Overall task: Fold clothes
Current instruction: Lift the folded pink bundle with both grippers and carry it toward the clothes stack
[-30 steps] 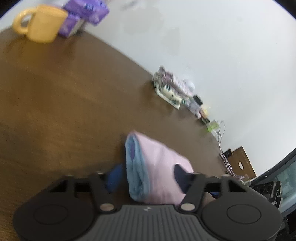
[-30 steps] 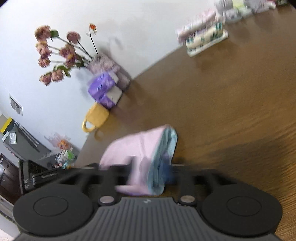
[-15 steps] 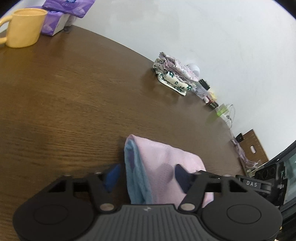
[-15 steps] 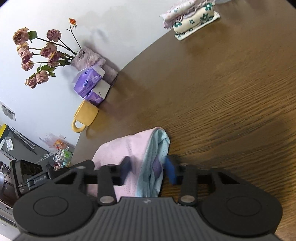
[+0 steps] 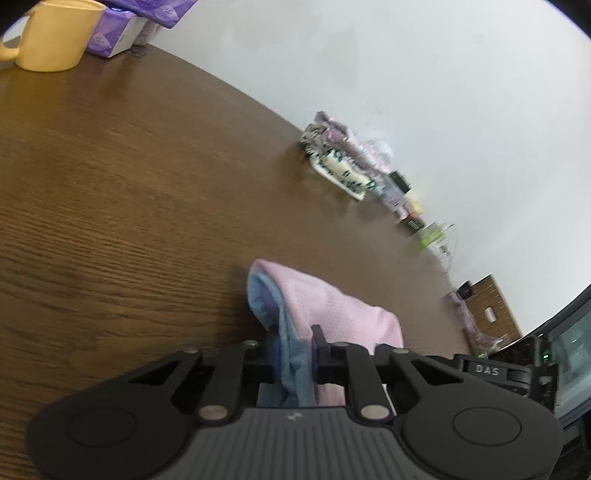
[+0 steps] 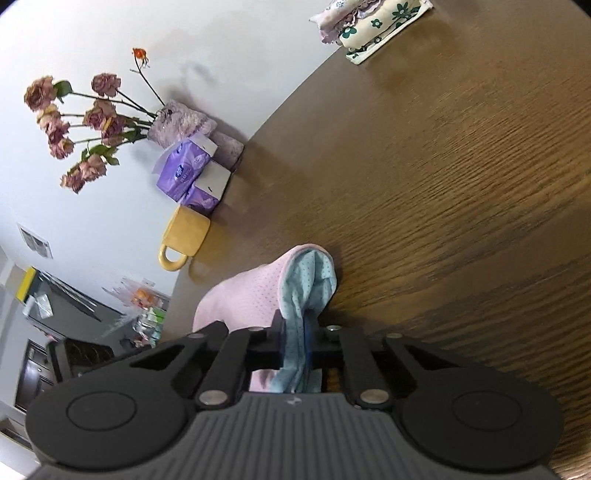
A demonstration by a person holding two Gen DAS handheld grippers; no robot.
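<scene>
Both jaws are closing: the left gripper (image 5: pixel 293 349) and right gripper (image 6: pixel 295 341) each pinch the pink-and-blue garment (image 5: pixel 325 310), probably at opposite ends; lift evenly, keeping tension.

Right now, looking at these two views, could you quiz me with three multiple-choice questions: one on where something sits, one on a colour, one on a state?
1. Where is the mug?
A. Beside the purple tissue packs
B. On the folded floral cloth
C. On the floor

2. What colour is the inner layer of the pink garment?
A. Green
B. Light blue
C. Black

3. What is between the fingers of the left hand-held gripper?
A. Nothing
B. The mug's handle
C. An edge of the garment

Answers:
1 A: the yellow mug lies next to the packs, near the wall.
2 B: blue lining shows at the fold.
3 C: the jaws are closing with fabric pinched between them.
</scene>
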